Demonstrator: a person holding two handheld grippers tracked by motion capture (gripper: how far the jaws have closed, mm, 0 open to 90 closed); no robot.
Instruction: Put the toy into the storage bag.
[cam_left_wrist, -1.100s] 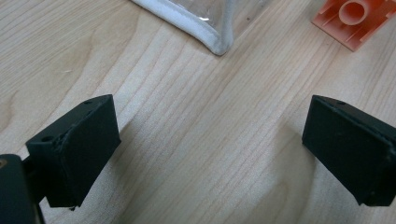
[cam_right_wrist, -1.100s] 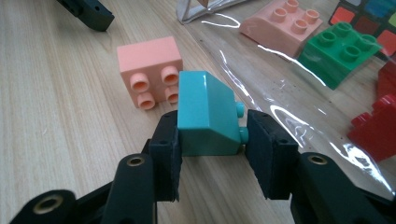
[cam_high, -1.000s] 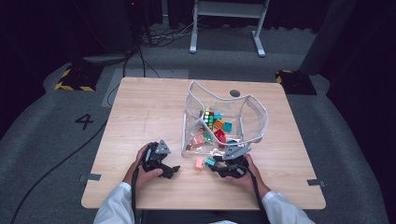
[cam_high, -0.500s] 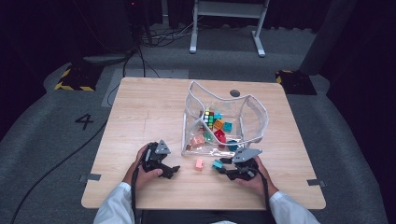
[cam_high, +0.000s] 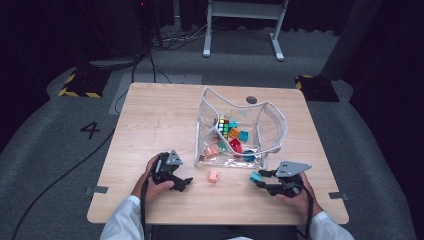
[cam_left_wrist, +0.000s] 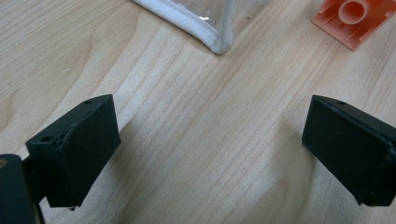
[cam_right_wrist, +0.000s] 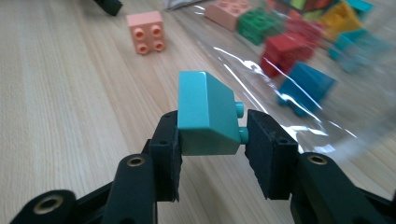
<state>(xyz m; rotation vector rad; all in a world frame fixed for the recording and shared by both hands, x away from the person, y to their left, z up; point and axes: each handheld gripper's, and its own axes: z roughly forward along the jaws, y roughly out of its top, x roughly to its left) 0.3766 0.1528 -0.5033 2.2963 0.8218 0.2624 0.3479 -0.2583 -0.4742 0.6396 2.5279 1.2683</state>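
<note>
Right gripper (cam_high: 260, 179) at the table's 5 o'clock edge, jaws clamped on a teal brick (cam_right_wrist: 208, 114) – the brick is held off the wood, studs turned sideways against one pad. Left gripper (cam_high: 186, 181) near 7 o'clock, jaws spread wide over bare table (cam_high: 150, 115), grasping nothing. Between the two, a pink brick (cam_high: 213, 175) lies loose on the wood. Beyond, toward 12 o'clock – a clear pouch (cam_high: 272, 120) holding mixed bricks and a colour cube (cam_high: 223, 126).

Place: a lab or recording studio.
Signs: black curtains all round, grey carpet with a painted "4" (cam_high: 92, 130), hazard-striped floor plates (cam_high: 78, 85), trailing cables (cam_high: 150, 45).
</note>
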